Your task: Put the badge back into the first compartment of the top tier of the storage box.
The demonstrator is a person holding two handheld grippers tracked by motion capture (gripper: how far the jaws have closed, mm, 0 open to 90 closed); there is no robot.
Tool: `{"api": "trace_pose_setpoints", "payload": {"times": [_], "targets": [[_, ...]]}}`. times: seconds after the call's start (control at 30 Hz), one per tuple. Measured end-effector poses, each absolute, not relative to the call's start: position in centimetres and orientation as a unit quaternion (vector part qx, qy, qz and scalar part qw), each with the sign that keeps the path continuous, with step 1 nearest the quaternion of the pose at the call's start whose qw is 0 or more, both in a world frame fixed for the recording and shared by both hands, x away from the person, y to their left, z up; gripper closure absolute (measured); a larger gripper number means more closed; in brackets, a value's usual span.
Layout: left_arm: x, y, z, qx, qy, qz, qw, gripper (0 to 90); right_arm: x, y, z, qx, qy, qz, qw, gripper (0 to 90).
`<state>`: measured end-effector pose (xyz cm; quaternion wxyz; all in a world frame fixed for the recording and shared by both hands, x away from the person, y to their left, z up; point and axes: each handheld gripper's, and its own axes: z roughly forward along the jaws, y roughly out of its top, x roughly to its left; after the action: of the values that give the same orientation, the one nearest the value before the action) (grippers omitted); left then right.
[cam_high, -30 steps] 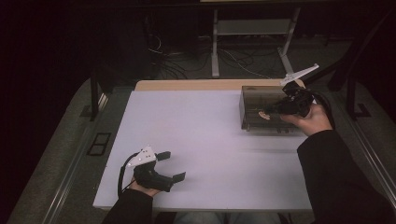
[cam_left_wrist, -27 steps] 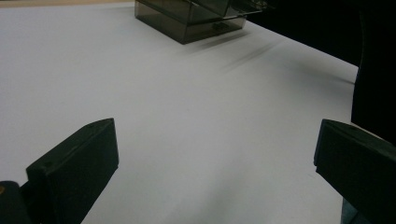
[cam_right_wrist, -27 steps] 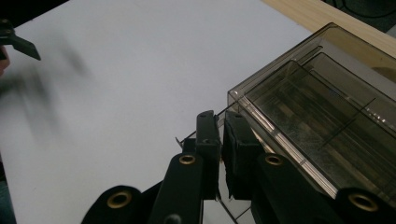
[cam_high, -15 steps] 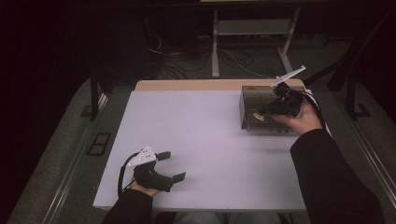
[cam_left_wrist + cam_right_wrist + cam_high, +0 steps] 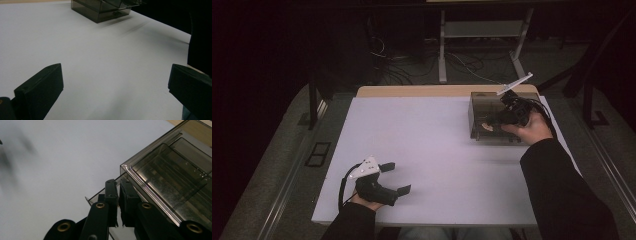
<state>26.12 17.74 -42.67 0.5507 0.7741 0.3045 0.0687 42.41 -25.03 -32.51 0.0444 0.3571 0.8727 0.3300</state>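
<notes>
Right gripper view: the right gripper (image 5: 118,192) is seen clenched on a thin clear panel (image 5: 100,195) at the edge of the smoky transparent box (image 5: 170,180), whose walls are smooth, rectangular and lightly scuffed. High view: the box (image 5: 484,107) is placed at the far right of the matte white table (image 5: 427,145), with the right gripper (image 5: 497,119) upon it. The left gripper (image 5: 394,177) is held released near the front edge, well apart from the box.
</notes>
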Motion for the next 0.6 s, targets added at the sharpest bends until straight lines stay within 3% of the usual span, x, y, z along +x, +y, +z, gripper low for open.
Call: {"api": "trace_pose_setpoints", "payload": {"times": [0.6], "targets": [[26.1,17.8,-42.7,0.775,0.303,0.069,0.550,0.0,43.5,-25.4,-34.6,0.376,0.872,0.312,0.035,83.9]]}}
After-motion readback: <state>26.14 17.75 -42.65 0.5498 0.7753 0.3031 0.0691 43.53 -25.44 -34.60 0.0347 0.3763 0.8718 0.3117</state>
